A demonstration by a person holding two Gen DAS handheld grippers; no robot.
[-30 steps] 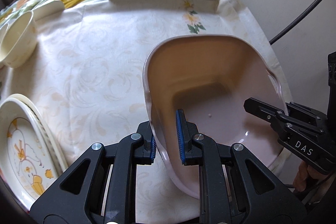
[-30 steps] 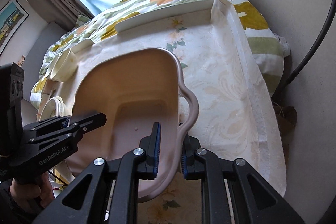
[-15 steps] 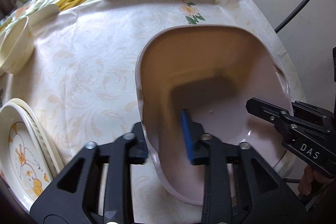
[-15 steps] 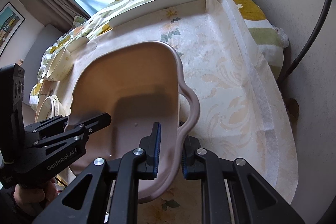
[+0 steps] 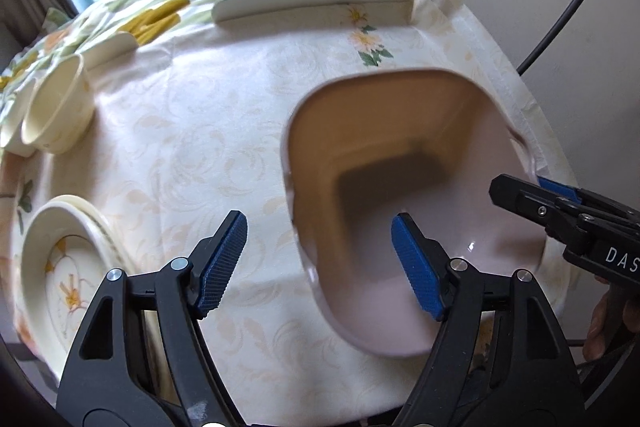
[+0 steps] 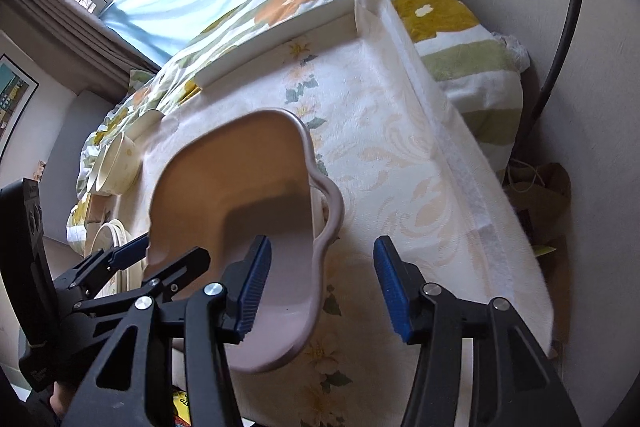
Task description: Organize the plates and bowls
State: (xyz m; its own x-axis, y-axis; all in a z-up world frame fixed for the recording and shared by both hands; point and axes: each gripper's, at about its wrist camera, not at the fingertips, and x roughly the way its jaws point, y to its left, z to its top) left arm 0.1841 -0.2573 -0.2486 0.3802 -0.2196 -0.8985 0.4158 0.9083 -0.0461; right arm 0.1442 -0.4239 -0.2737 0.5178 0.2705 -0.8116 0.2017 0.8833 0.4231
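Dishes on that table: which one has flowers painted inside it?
The plate at the table's near left edge, topping a small stack. The pink basin and the tipped cream bowls look plain inside.

We look forward along each hand-held gripper, close above the cloth-covered tabletop (image 5: 180, 115). The left wrist view faces the window from the left; the right wrist view from the right. Both share the pink rectangular plastic basin (image 5: 420, 147) (image 6: 248, 163).
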